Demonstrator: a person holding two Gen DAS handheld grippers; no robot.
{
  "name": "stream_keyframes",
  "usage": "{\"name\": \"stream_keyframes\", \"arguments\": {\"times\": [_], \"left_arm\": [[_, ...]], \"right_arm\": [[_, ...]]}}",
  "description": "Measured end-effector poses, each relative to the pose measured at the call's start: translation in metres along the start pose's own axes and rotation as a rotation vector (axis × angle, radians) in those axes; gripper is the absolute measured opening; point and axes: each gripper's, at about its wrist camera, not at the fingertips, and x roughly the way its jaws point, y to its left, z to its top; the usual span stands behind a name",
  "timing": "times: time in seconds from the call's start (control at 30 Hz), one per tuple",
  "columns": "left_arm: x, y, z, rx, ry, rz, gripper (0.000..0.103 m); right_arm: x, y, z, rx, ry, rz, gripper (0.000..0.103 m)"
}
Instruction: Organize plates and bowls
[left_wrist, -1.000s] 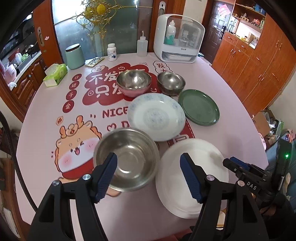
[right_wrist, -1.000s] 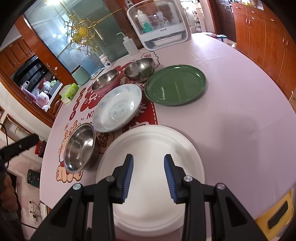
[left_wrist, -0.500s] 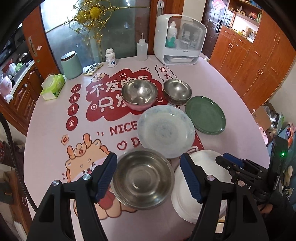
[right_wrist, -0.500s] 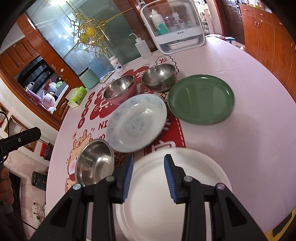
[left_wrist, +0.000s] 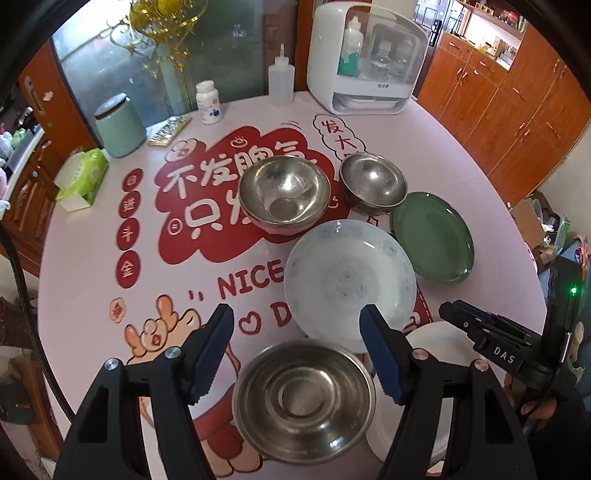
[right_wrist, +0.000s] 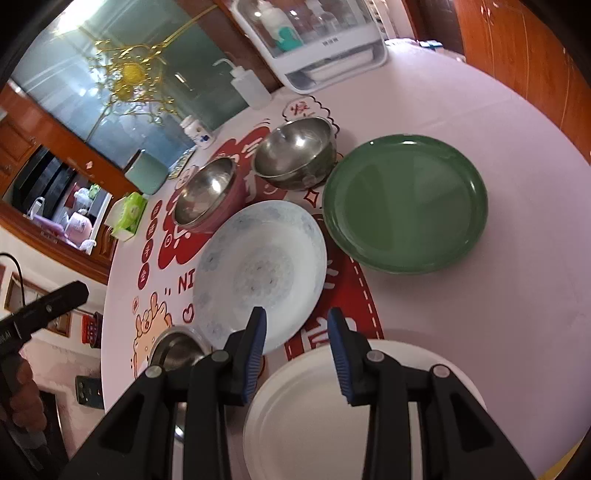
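Observation:
On the round pink table (left_wrist: 92, 258) lie a steel bowl (left_wrist: 303, 400) nearest me, a white patterned plate (left_wrist: 349, 280), a green plate (left_wrist: 434, 236), a plain white plate (right_wrist: 332, 417), a pink-sided steel bowl (left_wrist: 284, 194) and a smaller steel bowl (left_wrist: 373, 182). My left gripper (left_wrist: 297, 354) is open, above the near steel bowl, its fingers either side of it. My right gripper (right_wrist: 297, 350) is open and empty, above the far edge of the plain white plate, also seen in the left wrist view (left_wrist: 480, 325).
At the table's far side stand a white cabinet-like appliance (left_wrist: 365, 59), a squeeze bottle (left_wrist: 280, 81), a pill bottle (left_wrist: 208, 103), a green canister (left_wrist: 120, 125) and a tissue pack (left_wrist: 83, 177). Wooden cabinets (left_wrist: 517, 103) line the right.
Both grippers have drawn back and up toward me; the dishes sit lower and nearer in both views. The dishes themselves have not moved. Both grippers stay open.

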Motion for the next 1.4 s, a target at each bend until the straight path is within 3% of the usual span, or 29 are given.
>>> {"name": "stream_keyframes", "arguments": {"times": [0.37, 0.83, 1.13, 1.4], "left_arm": [[0.075, 0.021, 0.014, -0.011, 0.121, -0.011, 0.069], [0.138, 0.033, 0.01, -0.042, 0.194, -0.079, 0.069], [0.163, 0.033, 0.003, -0.059, 0.216, -0.138, 0.06], [0.177, 0.021, -0.002, -0.039, 0.224, -0.157, 0.049]], "right_arm": [[0.041, -0.014, 0.015, 0.125, 0.077, 0.028, 0.034], [0.072, -0.032, 0.014, 0.278, 0.159, 0.163, 0.034], [0.079, -0.037, 0.01, 0.303, 0.148, 0.202, 0.034], [0.083, -0.048, 0.008, 0.337, 0.138, 0.228, 0.022]]}}
